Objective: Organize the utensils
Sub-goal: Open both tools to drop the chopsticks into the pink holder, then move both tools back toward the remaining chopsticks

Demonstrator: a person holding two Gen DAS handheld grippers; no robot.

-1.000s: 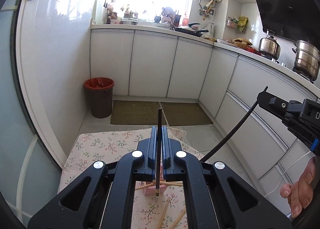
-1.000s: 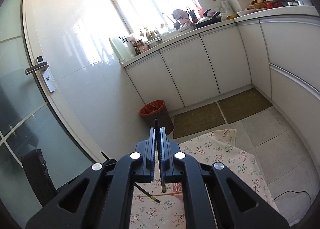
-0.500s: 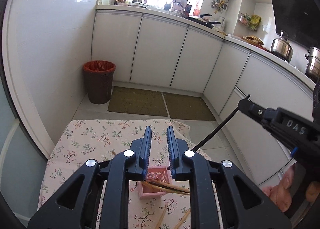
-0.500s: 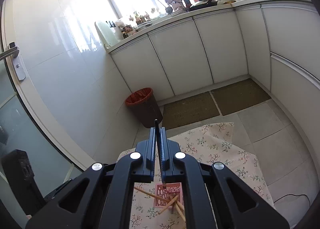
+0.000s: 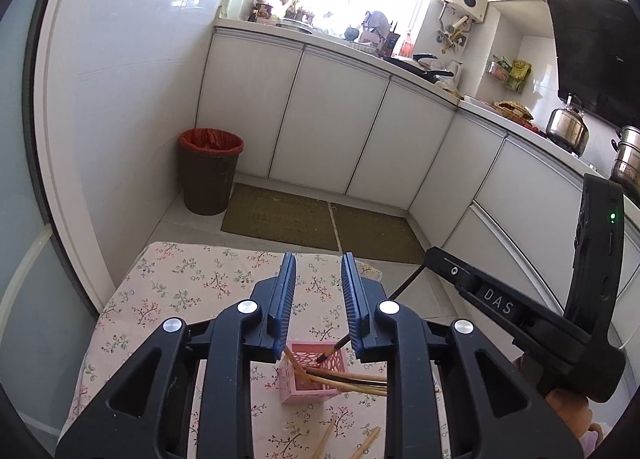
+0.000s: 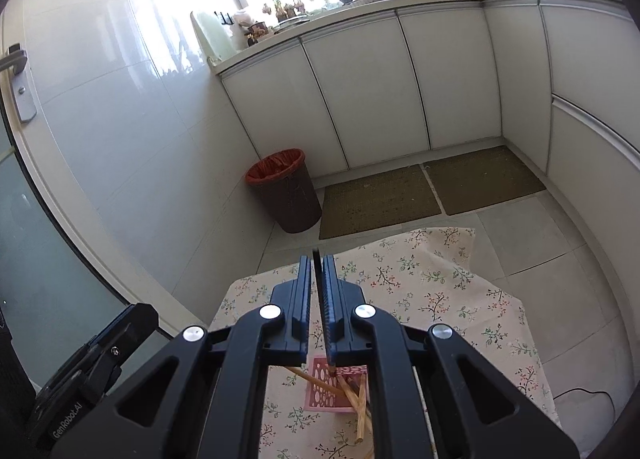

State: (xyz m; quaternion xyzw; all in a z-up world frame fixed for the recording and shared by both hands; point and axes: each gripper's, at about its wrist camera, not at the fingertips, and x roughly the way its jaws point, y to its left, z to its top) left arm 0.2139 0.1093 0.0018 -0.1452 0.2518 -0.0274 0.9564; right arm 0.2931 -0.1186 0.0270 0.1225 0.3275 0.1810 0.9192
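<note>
Hovering over pink basket (image 5: 312, 373), left gripper (image 5: 318, 283) jaws just parted, empty. Right gripper (image 6: 317, 287) pinches a dark chopstick (image 6: 319, 279) above it.

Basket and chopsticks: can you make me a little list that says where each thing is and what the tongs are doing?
left tongs: open, have just been opening, nothing between them
right tongs: shut on a dark chopstick, its lower tip at the basket's mouth
basket: pink, stands on the cloth
chopsticks: several in the basket, leaning out
loose chopsticks: two, lying on the cloth in front of the basket
</note>
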